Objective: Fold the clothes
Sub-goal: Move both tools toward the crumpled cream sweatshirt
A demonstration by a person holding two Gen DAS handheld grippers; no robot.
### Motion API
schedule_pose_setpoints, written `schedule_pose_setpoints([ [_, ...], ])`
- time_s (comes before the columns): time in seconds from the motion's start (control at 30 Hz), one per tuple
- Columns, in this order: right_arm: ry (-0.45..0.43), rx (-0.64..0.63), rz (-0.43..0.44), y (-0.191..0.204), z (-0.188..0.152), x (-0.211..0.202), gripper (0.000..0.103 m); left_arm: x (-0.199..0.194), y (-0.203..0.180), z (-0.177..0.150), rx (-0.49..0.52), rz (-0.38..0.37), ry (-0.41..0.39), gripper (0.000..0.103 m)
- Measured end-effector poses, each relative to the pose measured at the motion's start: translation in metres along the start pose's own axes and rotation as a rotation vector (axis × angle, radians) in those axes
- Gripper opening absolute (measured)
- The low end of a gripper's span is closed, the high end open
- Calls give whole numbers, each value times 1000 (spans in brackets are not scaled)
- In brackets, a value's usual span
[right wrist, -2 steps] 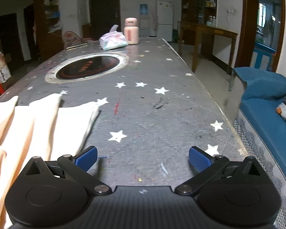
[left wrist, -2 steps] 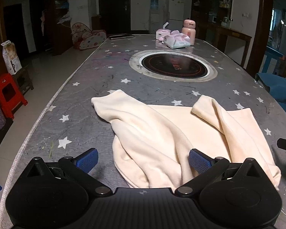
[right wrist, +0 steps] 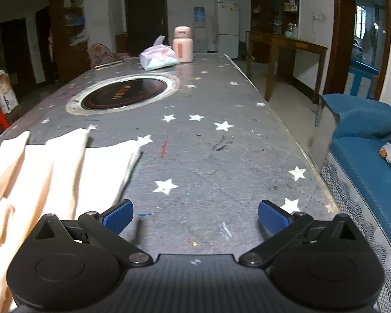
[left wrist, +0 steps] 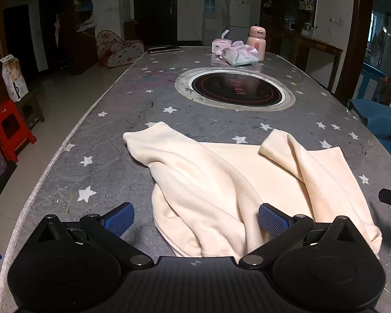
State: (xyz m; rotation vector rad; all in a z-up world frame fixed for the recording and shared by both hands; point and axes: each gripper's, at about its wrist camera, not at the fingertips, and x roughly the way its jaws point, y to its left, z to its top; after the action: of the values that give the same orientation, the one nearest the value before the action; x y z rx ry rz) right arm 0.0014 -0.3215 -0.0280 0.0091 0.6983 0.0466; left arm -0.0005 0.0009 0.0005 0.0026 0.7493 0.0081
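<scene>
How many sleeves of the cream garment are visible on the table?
2: left sleeve runs toward the table's left edge; right sleeve lies folded over the garment body.

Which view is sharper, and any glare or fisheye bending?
Left wrist: sharp, the sweater evenly lit, room dim, table edge bowed by the lens. Right wrist: softer, motion smear along the sweater's edge and the sofa; daylight sheen on the tabletop near the pink bottle.
</scene>
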Motion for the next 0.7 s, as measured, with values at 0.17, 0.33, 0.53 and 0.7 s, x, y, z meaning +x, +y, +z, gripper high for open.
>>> schedule_pose_setpoints([
  [0.17,-2,-16,35,8,-4,-10,103,1,-3,-3,-15,-6,16,103],
  [0.33,-3,-31,70,16,-7,-19,103,-10,-14,-8,19,1,2,103],
  [0.53,-5,-50,113,26,-11,-31,103,-17,-10,-9,15,-15,18,103],
  [0.7,-6,-67,147,34,-15,-40,103,-22,-10,-15,13,-13,28,103],
])
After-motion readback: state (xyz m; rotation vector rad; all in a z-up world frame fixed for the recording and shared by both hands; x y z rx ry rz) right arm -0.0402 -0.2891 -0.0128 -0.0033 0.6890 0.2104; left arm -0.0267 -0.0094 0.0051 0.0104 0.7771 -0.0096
